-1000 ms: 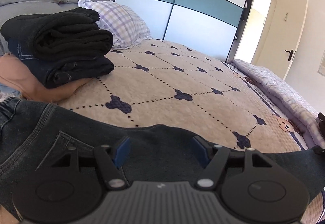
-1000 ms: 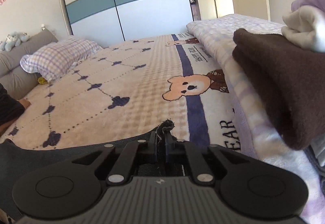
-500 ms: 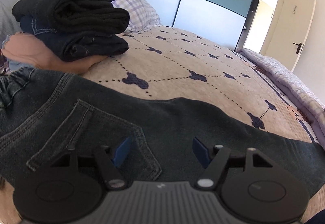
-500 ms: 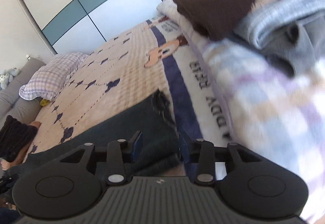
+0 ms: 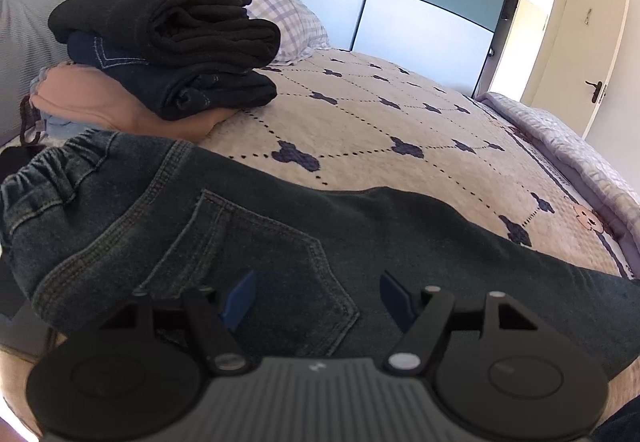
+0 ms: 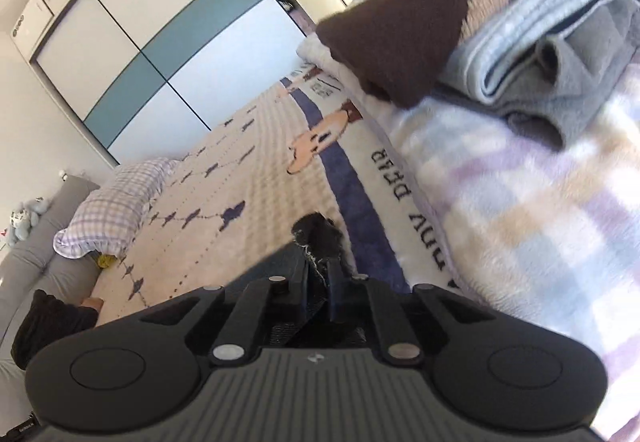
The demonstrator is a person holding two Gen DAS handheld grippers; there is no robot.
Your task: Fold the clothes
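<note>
- Right gripper (image 6: 318,280): jaws have just been closing, now pinched on the jeans' frayed hem (image 6: 316,238).
- Left gripper (image 5: 316,296): jaws wide apart, holding nothing, over the jeans (image 5: 256,238) spread on the bed (image 5: 384,113).
- Folded clothes (image 5: 168,45) stacked beyond.

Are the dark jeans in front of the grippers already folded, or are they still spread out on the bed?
Spread out. The jeans lie flat along the bed, waistband left, back pocket up, no fold visible.
</note>
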